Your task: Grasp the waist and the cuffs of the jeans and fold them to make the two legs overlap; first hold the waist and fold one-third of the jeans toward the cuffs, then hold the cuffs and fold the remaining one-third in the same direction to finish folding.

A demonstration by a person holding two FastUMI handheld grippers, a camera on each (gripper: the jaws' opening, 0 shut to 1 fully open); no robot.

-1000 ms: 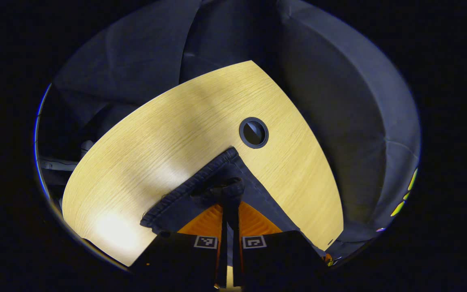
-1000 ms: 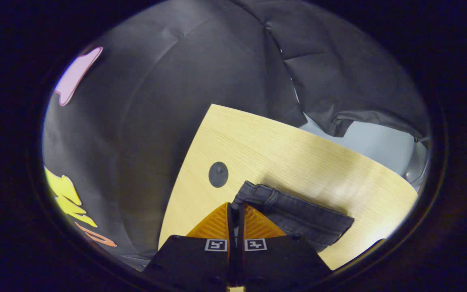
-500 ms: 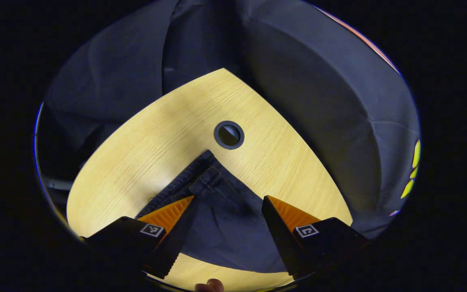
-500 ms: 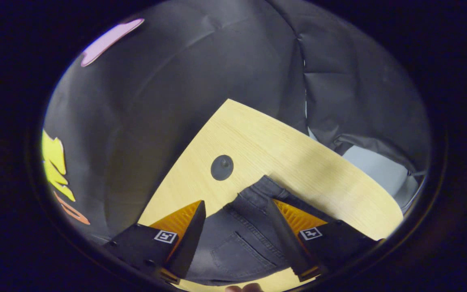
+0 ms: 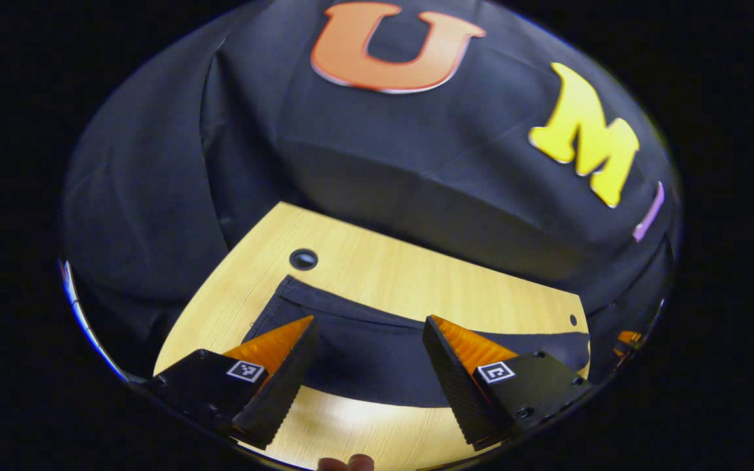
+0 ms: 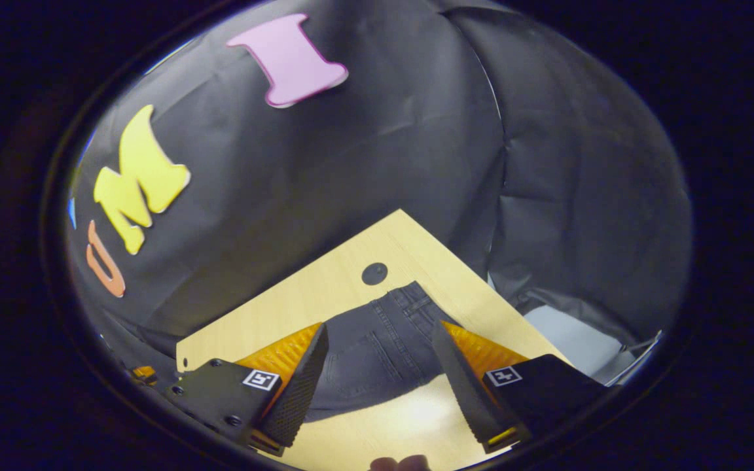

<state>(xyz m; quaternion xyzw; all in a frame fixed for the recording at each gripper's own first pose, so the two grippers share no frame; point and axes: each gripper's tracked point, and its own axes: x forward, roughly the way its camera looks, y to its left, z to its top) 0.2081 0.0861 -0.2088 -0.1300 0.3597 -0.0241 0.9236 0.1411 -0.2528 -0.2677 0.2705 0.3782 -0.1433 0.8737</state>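
- The left claw point(image 5: 369, 356) hangs with both fingers spread wide and nothing between them, raised above the desk point(image 5: 416, 281).
- The right claw point(image 6: 380, 366) is likewise spread and empty, clear of the cloth.
- Between and beyond both lie the jeans point(image 5: 377, 356), a flat dark bundle on the desk; the right gripper view shows a back pocket point(image 6: 367, 356) facing up.
- A round cable hole point(image 5: 303, 259) sits just past the bundle's far corner.
- Judged from this, the folding looks finished and both claws released.
- Next, I would only check that the layers sit square; otherwise pull away.
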